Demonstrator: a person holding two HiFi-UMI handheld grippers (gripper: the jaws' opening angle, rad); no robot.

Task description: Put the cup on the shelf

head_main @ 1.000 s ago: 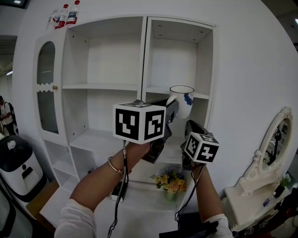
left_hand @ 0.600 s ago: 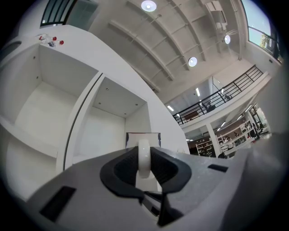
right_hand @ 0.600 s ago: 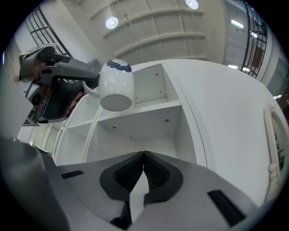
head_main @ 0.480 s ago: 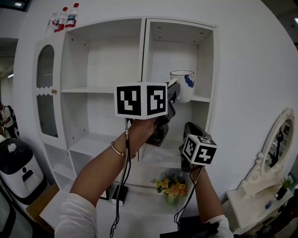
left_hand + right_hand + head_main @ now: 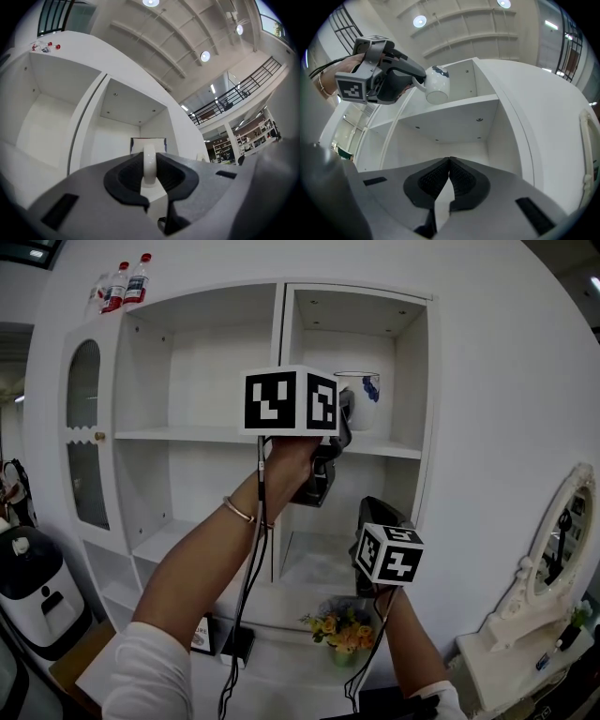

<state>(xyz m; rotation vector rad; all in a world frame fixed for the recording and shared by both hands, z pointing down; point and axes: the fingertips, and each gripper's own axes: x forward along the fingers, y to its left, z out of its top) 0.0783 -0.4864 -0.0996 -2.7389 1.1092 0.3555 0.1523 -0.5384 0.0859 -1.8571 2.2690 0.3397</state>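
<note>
Left gripper (image 5: 149,168) clamped on the handle of the white cup (image 5: 361,399) at the white shelf unit (image 5: 202,352).
Nearest and lowest, the right gripper (image 5: 449,176) is seen clenched on nothing, its jaws pressed together. Higher up, the blue-marked cup is held at the front edge of the right compartment's upper board (image 5: 398,450), toward the board's left end.
</note>
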